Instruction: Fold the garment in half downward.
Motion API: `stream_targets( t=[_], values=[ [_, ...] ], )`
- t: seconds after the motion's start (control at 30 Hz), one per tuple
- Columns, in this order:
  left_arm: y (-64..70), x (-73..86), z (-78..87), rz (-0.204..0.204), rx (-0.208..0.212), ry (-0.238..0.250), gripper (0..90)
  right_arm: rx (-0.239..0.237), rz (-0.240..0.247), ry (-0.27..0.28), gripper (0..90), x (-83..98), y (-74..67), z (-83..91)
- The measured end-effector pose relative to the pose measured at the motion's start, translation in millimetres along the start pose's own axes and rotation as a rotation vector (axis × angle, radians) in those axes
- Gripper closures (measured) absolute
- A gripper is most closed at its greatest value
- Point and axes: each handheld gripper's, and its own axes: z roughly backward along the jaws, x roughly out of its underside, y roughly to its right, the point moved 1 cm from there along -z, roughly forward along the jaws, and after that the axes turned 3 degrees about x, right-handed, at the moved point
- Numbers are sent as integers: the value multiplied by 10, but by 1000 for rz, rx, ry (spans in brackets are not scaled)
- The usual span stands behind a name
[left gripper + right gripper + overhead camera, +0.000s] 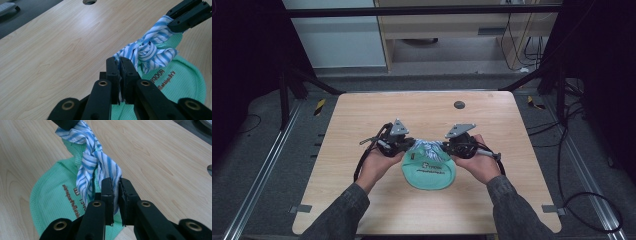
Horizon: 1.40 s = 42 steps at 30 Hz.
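The fingers [111, 72] of the left gripper [119, 65] are closed on one end of the blue-and-white striped cloth [150, 50], with fabric pinched flat between the pads. The fingers [108, 192] of the right gripper [116, 185] are likewise clamped on the opposite end of the same striped cloth [92, 160]. Between the two grips the cloth is twisted into what looks like a loose knot, raised slightly off the surface.

Under and just behind the knot lies a green mesh cloth [428, 170] with dark printed lettering. It rests flat on the desk [362, 115], near the middle and somewhat toward the person's edge. In the high view the left gripper [399, 142] and the right gripper [457, 142] face each other close together over the green cloth's far edge, each carried in one of the person's hands. A round hole [459, 104] sits near the desk's far edge, well apart from the work.

Probable faults from this state:
- Slip. Each grip appears to hold only a narrow end of fabric. A firm outward pull could draw an end out of the pads before the knot tightens.
- Uneven tension. If one hand pulls harder, the knot may shift to one side or unwind.
- Snagging. Whether the striped cloth is attached to the green cloth cannot be determined; pulling may lift or drag it across the desk.
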Motion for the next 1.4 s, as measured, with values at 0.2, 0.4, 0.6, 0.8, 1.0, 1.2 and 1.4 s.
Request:
stream_targets(
  t=[0.2,0.4,0.6,0.8,1.0,1.2,1.4],
  values=[
    [22,88,18,5,18,4,864,-16,4,4,827,50,-73,10],
    [71,173,26,2,29,9,864,-23,22,-10,826,124,-152,8],
    [95,213,28,2,35,9,863,-28,22,-14,825,155,-190,-5],
    [128,261,31,4,41,15,862,-33,26,-15,824,190,-215,-1],
    [147,301,28,8,46,16,862,-34,36,-21,822,210,-256,5],
    [184,341,24,4,53,12,862,-35,45,-29,818,247,-280,3],
    [202,395,1,12,60,8,861,-42,39,-32,814,308,-308,-12]
  ],
)
